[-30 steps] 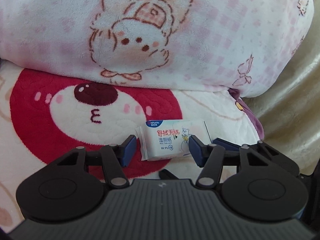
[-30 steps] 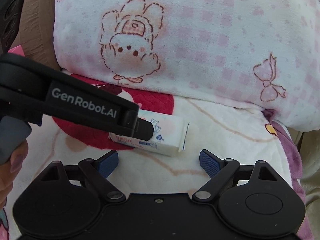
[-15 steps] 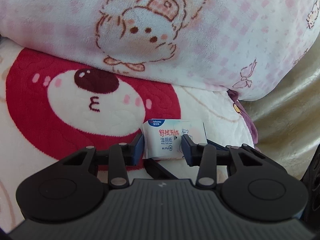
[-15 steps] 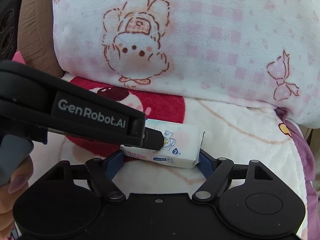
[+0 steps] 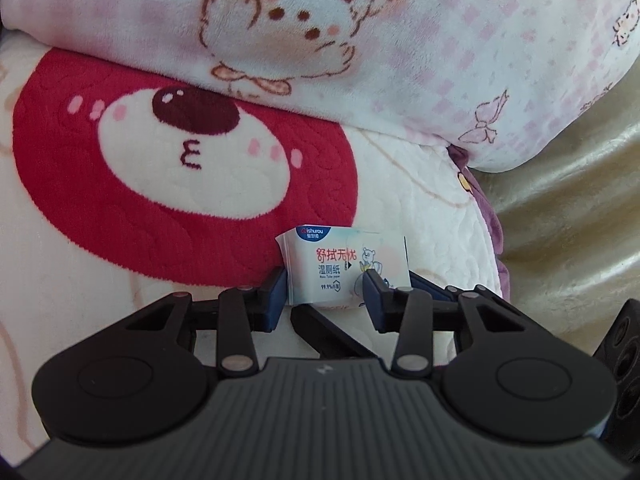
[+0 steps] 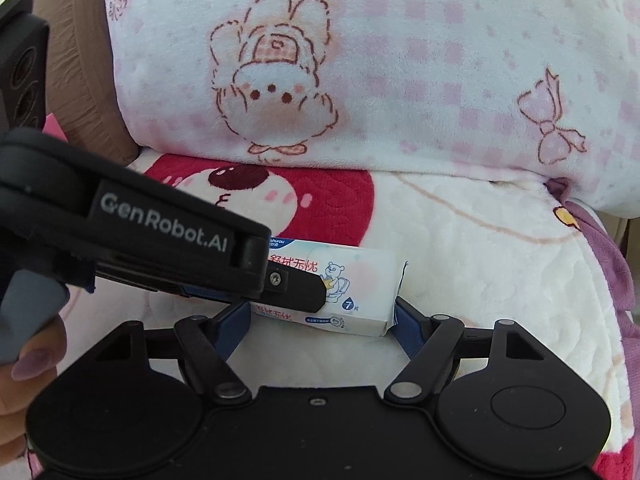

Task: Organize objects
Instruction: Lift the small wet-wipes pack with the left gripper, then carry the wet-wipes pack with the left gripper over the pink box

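Left tongs point(image 5: 326, 294) pinched the small white wet-wipe packet point(image 5: 346, 270) on the red bear-print blanket point(image 5: 120, 220); right tongs point(image 6: 322, 318) bracketed its ends, contact unclear. Advised one firm, level grip.

wipes pack point(image 5: 344, 270): glossy plastic film | blanket point(image 5: 400, 184): quilted fleece, matt | pillow point(image 6: 400, 60): plush cloth | grippers: matt black plastic

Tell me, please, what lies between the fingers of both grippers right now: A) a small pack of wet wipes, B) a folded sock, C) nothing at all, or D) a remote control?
A: the small pack of wet wipes sits pinched between the left gripper pads, and the right gripper brackets its two ends on the bear-print blanket.
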`<control>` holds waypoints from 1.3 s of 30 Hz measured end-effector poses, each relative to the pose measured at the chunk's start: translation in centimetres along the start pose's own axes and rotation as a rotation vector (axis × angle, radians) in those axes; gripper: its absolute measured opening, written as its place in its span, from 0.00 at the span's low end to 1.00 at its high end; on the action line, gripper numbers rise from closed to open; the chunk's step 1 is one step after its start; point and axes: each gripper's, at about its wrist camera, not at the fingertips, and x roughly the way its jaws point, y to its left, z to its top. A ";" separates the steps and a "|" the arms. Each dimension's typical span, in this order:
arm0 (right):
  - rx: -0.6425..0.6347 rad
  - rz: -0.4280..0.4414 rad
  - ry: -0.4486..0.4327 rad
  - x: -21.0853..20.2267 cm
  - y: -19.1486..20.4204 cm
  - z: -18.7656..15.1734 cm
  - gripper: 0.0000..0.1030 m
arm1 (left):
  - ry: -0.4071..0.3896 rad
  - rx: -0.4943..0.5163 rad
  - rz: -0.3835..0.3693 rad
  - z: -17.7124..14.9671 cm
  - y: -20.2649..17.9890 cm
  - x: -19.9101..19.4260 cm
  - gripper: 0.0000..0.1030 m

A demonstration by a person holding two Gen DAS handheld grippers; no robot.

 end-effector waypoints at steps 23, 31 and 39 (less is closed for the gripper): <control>-0.025 -0.010 0.012 -4.7 3.1 -3.2 0.71 | 0.024 0.119 0.059 -5.0 -1.8 -3.7 0.39; -0.038 -0.008 0.017 -6.9 5.1 -3.6 0.71 | 0.019 0.158 0.085 -6.4 -2.2 -6.7 0.39; -0.030 0.012 0.008 -9.1 7.0 -4.2 0.74 | 0.025 0.175 0.073 -7.9 -1.9 -9.9 0.39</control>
